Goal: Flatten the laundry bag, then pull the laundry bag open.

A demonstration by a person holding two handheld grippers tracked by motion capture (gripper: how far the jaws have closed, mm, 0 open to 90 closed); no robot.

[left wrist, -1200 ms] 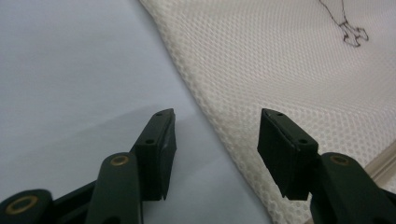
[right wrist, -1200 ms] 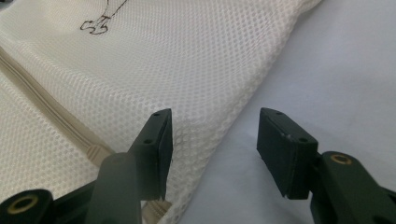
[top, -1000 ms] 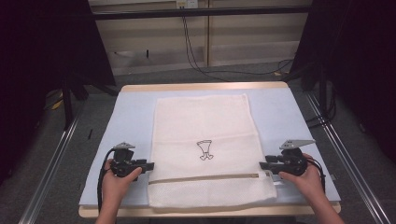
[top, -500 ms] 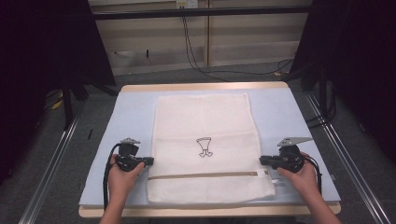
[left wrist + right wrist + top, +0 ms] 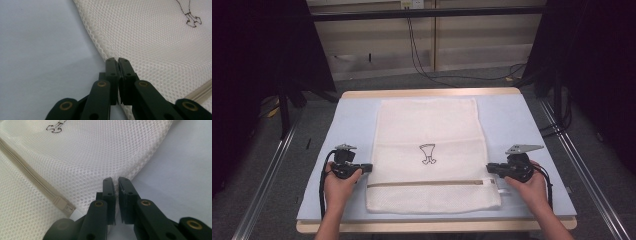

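The mesh bag lies flat mid-bench. The left gripper and right gripper pinch its side edges, fingers closed; lift both evenly to keep it taut.

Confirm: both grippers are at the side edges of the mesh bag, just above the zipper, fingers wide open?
Not quite. The left gripper and right gripper are at the side edges of the mesh bag, just above the zipper, but each gripper view shows its fingers closed together, not wide open.

Pale blue table; white mesh bag flat on it.
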